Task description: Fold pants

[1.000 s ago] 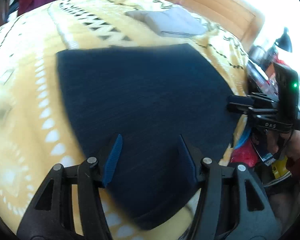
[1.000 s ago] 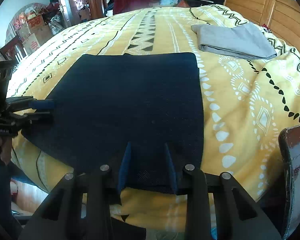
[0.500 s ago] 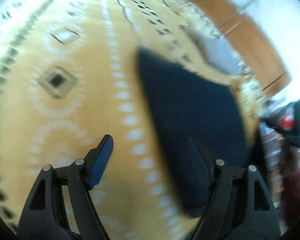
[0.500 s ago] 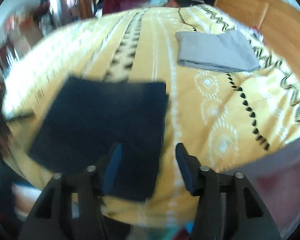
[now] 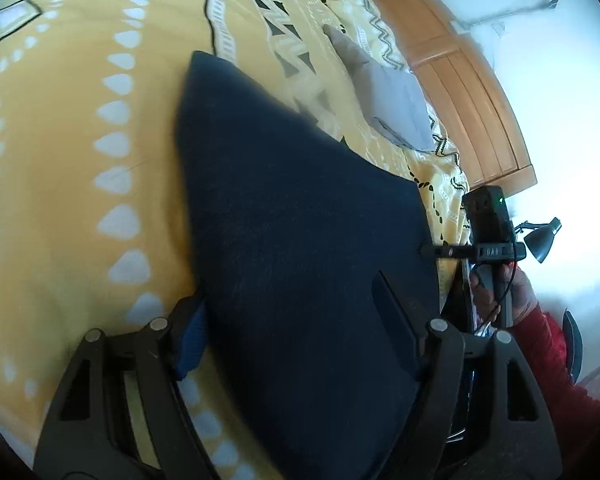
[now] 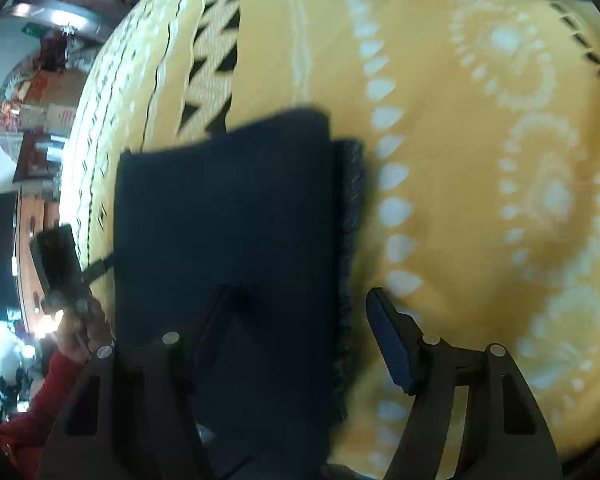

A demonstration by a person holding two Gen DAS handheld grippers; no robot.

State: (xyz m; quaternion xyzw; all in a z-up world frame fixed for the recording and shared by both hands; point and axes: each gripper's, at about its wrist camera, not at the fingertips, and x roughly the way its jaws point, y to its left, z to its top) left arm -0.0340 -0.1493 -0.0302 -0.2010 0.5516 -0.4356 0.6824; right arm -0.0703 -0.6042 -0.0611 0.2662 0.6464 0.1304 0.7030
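At the bottom of the left wrist view the left tongs (image 5: pixel 288 316) stand apart, astride the near left edge of the dark navy pants (image 5: pixel 300 216), one pad on the bedspread side and one over the cloth, clamping nothing. In the right wrist view the right tongs (image 6: pixel 300 320) are likewise apart over the opposite edge, where a fuzzy inner layer shows beside the fold. The pants lie flat as a folded rectangle on the yellow patterned bedspread (image 5: pixel 80 160), at mid-frame. Both tongs likely flank the sides to take the next fold. Farther up lie a folded grey garment (image 5: pixel 396 100) and the wooden headboard (image 5: pixel 472 80).
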